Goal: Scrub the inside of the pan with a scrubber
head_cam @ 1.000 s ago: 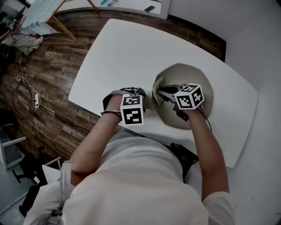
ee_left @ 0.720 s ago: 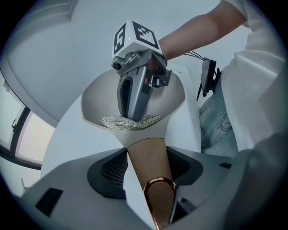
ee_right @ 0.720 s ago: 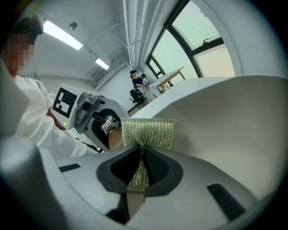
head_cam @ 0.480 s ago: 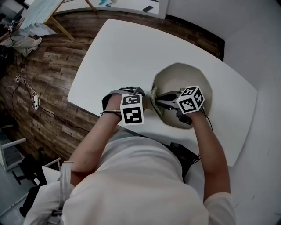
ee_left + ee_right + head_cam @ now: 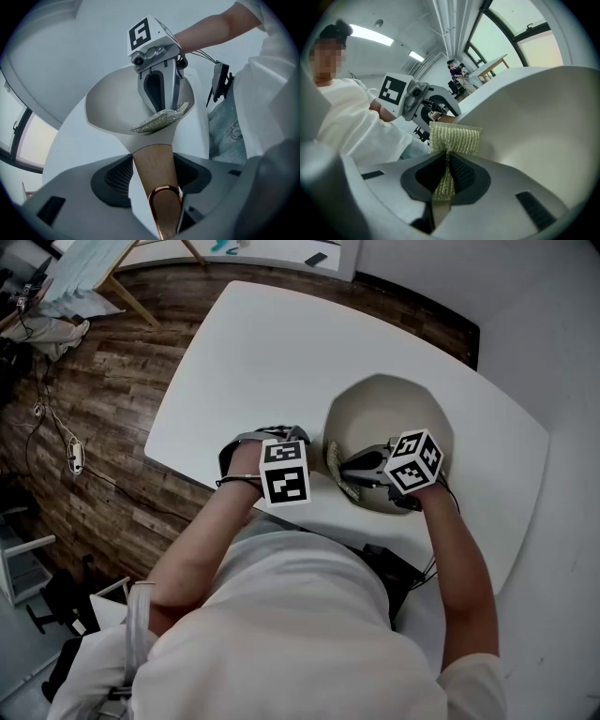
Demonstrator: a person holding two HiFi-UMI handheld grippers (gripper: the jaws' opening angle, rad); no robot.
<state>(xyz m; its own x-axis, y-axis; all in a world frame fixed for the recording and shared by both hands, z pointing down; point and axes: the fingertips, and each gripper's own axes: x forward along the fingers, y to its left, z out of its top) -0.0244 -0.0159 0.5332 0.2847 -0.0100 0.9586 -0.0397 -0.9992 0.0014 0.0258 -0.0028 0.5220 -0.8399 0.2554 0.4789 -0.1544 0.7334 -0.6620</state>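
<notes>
My right gripper point(image 5: 351, 465), clamped on scrubber point(image 5: 343, 474), slid down pan point(image 5: 412, 399) wall toward me; left gripper point(image 5: 300, 442) grips handle point(image 5: 157, 173). Scrubbing under way.

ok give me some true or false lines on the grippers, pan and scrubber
1. The right gripper is shut on the scrubber. True.
2. The left gripper is open and empty. False: it is shut on the pan's handle.
3. The pan stands on the wooden floor. False: it is on the white table.
4. The scrubber is at the pan's wall on the handle side. True.
</notes>
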